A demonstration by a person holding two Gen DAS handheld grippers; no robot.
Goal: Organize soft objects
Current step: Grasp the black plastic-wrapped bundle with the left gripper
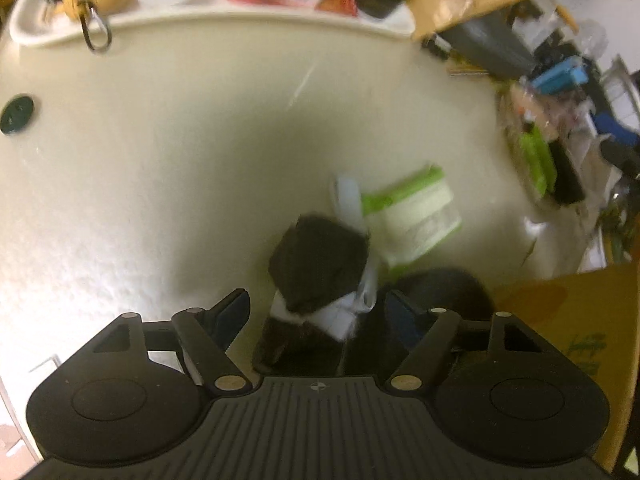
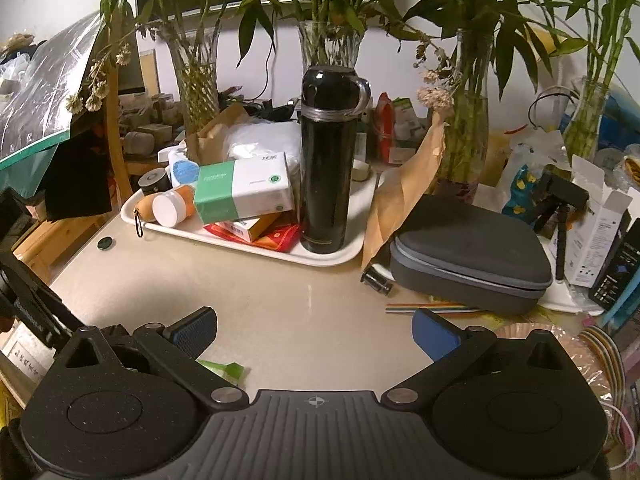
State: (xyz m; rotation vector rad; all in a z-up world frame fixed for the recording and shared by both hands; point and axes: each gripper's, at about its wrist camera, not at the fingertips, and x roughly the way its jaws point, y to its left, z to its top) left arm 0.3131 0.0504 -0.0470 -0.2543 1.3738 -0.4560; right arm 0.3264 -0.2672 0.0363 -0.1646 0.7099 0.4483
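Observation:
In the left wrist view a black and white soft bundle (image 1: 318, 264) lies on the cream table just ahead of my left gripper (image 1: 316, 312), whose jaws stand open on either side of its near end. A green and white packet (image 1: 412, 212) lies behind it, and a dark soft object (image 1: 444, 288) sits by the right finger. My right gripper (image 2: 314, 332) is open and empty above the table; a corner of the green packet (image 2: 224, 368) shows by its left finger.
A white tray (image 2: 248, 246) at the back holds a tissue pack (image 2: 244, 190), a black flask (image 2: 328, 160), jars and boxes. A grey zip case (image 2: 468, 252) lies at the right. A cardboard box (image 1: 568, 332) stands right of the left gripper. Vases with plants line the back.

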